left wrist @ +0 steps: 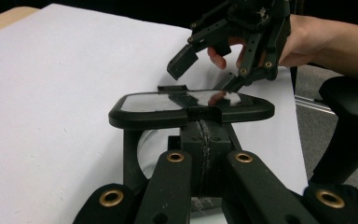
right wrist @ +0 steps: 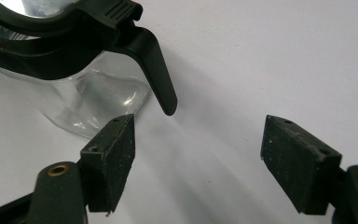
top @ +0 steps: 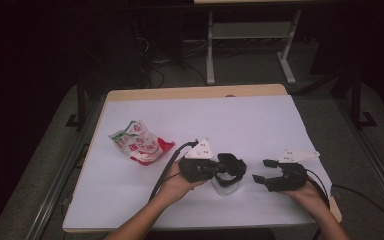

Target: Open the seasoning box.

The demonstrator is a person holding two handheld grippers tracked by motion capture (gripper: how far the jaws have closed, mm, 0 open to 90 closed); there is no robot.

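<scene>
Jar: clear glass jar (top: 226, 186) with a black lid (top: 231, 165), standing upright on the white table (top: 240, 120), near the front edge, between the two grippers.
Left gripper: left gripper (top: 215, 169) sits at the jar's left side; in its own view the jaws stand pressed together around a black upright part under the lid (left wrist: 191, 108), so it grips the jar there.
Right gripper: right gripper (top: 261, 170) is just right of the jar, apart from it; its pads (right wrist: 114, 154) stand wide apart with bare table between them, holding nothing.
Packet: crumpled red, white and green packet (top: 141, 142) lies well left of the jar and farther back; it bears printing, too small and blurred to read.
Writing: no brand or label can be read on the jar or lid.
High view: gives the whole layout, with both hands coming in from the front edge and the grey plates on top of the grippers.
Left gripper view: shows the lid's glossy, reflecting top and, beyond the jar, the right gripper (left wrist: 205, 60) hanging open above the table.
Right gripper view: shows the jar's glass wall (right wrist: 81, 100) close up and a curved black latch (right wrist: 161, 77) hanging down from the lid (right wrist: 70, 18) beside the glass, its tip just above the table.
</scene>
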